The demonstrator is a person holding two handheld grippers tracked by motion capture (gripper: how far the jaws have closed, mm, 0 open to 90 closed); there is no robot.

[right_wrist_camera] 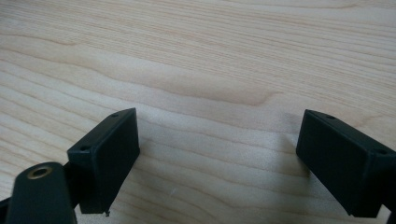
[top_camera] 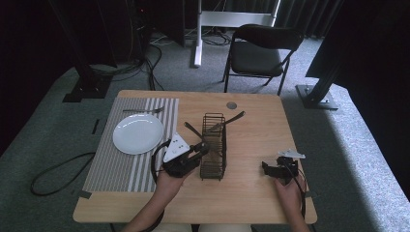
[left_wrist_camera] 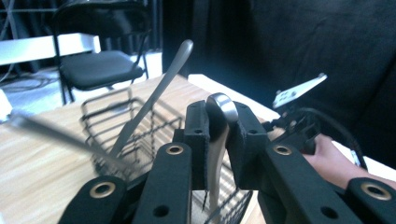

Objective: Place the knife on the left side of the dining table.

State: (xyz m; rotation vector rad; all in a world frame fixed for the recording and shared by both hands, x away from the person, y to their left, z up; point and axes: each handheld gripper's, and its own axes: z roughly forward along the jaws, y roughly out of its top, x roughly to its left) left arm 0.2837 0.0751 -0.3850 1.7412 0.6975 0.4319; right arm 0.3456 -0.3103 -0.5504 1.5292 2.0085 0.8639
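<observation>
A black wire cutlery basket [top_camera: 213, 145] stands in the middle of the wooden table [top_camera: 251, 137]. Two utensil handles lean out of it, one to the left [top_camera: 192, 129] and one to the upper right [top_camera: 231, 120]. My left gripper [top_camera: 202, 149] is at the basket's left side, shut on a metal utensil handle [left_wrist_camera: 218, 135] that stands upright between its pads. Another handle [left_wrist_camera: 154, 95] rises from the basket [left_wrist_camera: 121, 135] beyond it. My right gripper [top_camera: 269, 166] rests low over the table at the right, open, with bare wood [right_wrist_camera: 215, 93] between its pads [right_wrist_camera: 109, 154].
A white plate [top_camera: 138, 133] lies on a striped placemat [top_camera: 121, 169] at the left, with a fork [top_camera: 143, 110] above it. A small round grommet [top_camera: 231, 105] sits near the far edge. A black folding chair [top_camera: 261, 53] stands behind the table.
</observation>
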